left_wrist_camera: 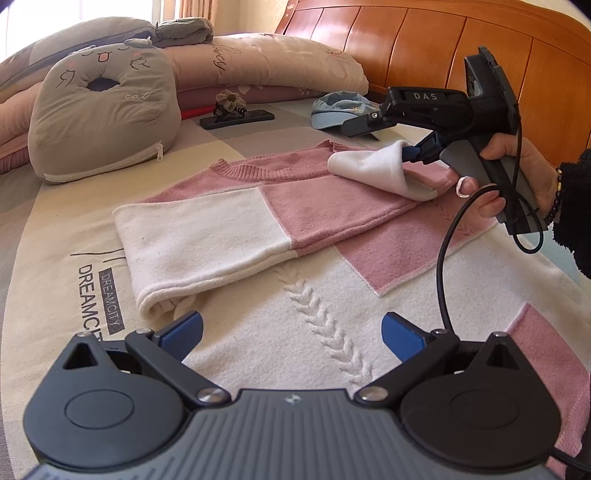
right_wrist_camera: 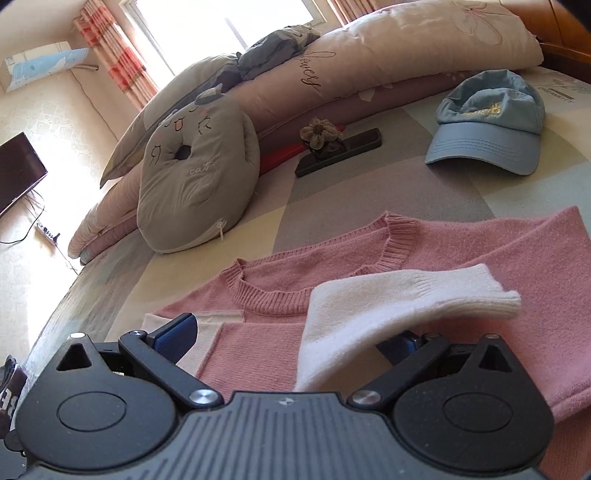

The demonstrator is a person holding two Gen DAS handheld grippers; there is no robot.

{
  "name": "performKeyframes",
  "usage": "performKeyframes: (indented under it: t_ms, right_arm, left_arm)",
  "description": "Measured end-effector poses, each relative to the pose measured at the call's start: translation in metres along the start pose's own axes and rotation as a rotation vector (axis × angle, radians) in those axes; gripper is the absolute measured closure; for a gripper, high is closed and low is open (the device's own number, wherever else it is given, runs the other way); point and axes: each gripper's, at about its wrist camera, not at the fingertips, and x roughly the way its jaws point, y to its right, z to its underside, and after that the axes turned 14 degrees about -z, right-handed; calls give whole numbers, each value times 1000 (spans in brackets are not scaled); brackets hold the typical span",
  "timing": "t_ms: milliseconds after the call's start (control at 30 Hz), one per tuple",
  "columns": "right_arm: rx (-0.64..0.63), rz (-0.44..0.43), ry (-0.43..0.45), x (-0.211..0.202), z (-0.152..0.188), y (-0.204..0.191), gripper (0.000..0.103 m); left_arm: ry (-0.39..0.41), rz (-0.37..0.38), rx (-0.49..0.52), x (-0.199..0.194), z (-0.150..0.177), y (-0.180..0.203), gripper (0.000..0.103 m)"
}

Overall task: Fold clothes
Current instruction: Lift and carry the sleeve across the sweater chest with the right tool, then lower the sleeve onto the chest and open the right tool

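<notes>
Left gripper jaws released over sweater; right gripper jaws spread, white cuff draped across.

We're in a home bedroom: bed with wooden headboard, rolled quilt and cat-face cushion on the printed bedsheet. Window with checked curtains, wall air conditioner, TV in the corner. Cap and phone lying around.

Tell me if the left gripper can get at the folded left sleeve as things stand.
Probably yes: the left gripper is open and empty, and the folded sleeve lies just ahead on the sweater, nothing between them.
</notes>
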Motion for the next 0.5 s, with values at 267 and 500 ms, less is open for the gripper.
performKeyframes:
  t_ms: [267, 500]
  right_arm:
    - [-90, -165, -141, 35, 3, -48, 0]
    - [-125, -141, -132, 14, 2, -51, 0]
  left_arm:
    - [-9, -13, -31, 2, 0, -9, 1]
    - [-5, -8, -28, 2, 0, -8, 1]
